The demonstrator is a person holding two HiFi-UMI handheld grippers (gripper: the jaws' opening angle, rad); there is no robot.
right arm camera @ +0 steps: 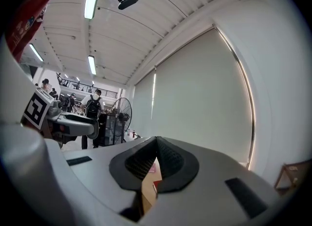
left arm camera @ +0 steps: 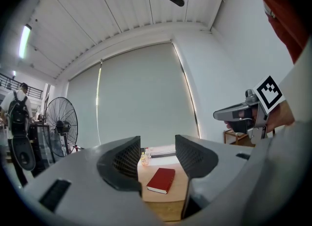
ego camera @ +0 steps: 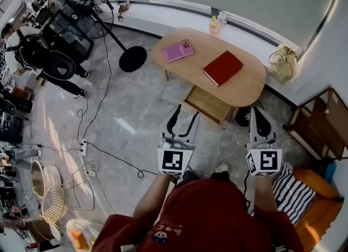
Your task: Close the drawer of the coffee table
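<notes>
The oval wooden coffee table (ego camera: 239, 90) stands ahead of me, its drawer (ego camera: 207, 104) pulled out toward me from the near side. My left gripper (ego camera: 181, 119) hangs open in the air just short of the drawer's left corner, nothing between its jaws; in the left gripper view the left gripper (left arm camera: 157, 160) frames the table (left arm camera: 158, 196). My right gripper (ego camera: 260, 119) is shut and empty, held to the right of the drawer near the table's right end. In the right gripper view the right gripper (right arm camera: 156, 160) shows its pads meeting.
On the table lie a red book (ego camera: 222, 67), a pink book (ego camera: 178, 50) and small bottles (ego camera: 214, 25). A standing fan (ego camera: 80, 1) and floor cables (ego camera: 103, 153) are at the left. A bag (ego camera: 283, 63) and wooden shelf (ego camera: 322, 123) are at the right.
</notes>
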